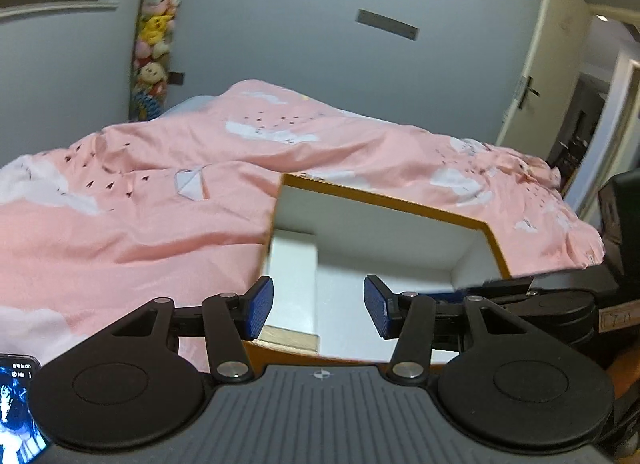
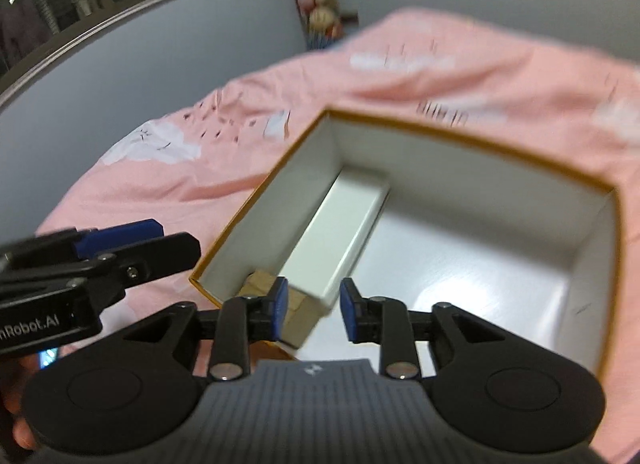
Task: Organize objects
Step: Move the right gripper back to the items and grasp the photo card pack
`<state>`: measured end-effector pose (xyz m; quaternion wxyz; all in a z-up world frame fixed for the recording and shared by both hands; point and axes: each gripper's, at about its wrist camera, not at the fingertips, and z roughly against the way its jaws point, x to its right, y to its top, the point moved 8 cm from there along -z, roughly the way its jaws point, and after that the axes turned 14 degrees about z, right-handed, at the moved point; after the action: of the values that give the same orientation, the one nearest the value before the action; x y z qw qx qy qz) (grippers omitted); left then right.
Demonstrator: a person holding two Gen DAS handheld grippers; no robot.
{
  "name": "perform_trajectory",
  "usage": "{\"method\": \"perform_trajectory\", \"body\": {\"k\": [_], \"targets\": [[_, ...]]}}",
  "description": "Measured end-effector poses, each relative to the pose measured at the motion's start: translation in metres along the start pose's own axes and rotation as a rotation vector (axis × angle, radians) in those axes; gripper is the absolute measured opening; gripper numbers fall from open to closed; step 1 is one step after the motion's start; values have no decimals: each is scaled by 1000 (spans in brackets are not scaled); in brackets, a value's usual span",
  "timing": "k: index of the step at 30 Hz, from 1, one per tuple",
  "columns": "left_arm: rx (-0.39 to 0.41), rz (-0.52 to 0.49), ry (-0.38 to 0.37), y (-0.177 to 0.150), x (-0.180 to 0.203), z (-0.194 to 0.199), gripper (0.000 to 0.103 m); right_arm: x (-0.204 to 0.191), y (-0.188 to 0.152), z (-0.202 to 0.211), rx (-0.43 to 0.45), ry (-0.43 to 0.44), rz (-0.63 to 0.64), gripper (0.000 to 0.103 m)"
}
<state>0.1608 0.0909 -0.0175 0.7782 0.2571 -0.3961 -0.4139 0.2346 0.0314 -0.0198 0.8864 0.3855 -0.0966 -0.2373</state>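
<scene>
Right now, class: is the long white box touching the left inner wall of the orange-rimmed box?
Touching. In the right wrist view the long white box lies along the left inner wall of the orange-rimmed box, with no floor showing between them.

A home bedroom: a bed under a rumpled pink duvet with white cloud print (image 1: 168,199), a tall hanging column of colourful plush toys (image 1: 156,35) against grey walls, a white door (image 1: 536,63).

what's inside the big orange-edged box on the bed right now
Inside the open box, a long white box lies along its left wall, with a tan cardboard end showing. The rest of the white floor is bare. The gripper bodies hide the near edge.
</scene>
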Motion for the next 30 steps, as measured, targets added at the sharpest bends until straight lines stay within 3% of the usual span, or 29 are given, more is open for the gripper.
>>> {"method": "perform_trajectory", "body": {"k": [4, 12, 15, 20, 25, 30], "targets": [[-30, -33, -21, -14, 13, 7, 58, 0, -13, 25, 42, -78, 21, 49], [-75, -66, -18, -40, 15, 13, 59, 2, -59, 57, 15, -205, -17, 60], [-113, -98, -6, -53, 14, 12, 59, 1, -74, 63, -19, -228, -40, 73], [-227, -91, -16, -73, 8, 11, 59, -2, -94, 65, -80, -239, -73, 75], [-293, -78, 7, -88, -6, 14, 56, -4, -110, 65, -115, -225, -118, 74], [-408, 34, -24, -106, -22, 16, 51, -9, -128, 59, -160, -199, -144, 64]]}}
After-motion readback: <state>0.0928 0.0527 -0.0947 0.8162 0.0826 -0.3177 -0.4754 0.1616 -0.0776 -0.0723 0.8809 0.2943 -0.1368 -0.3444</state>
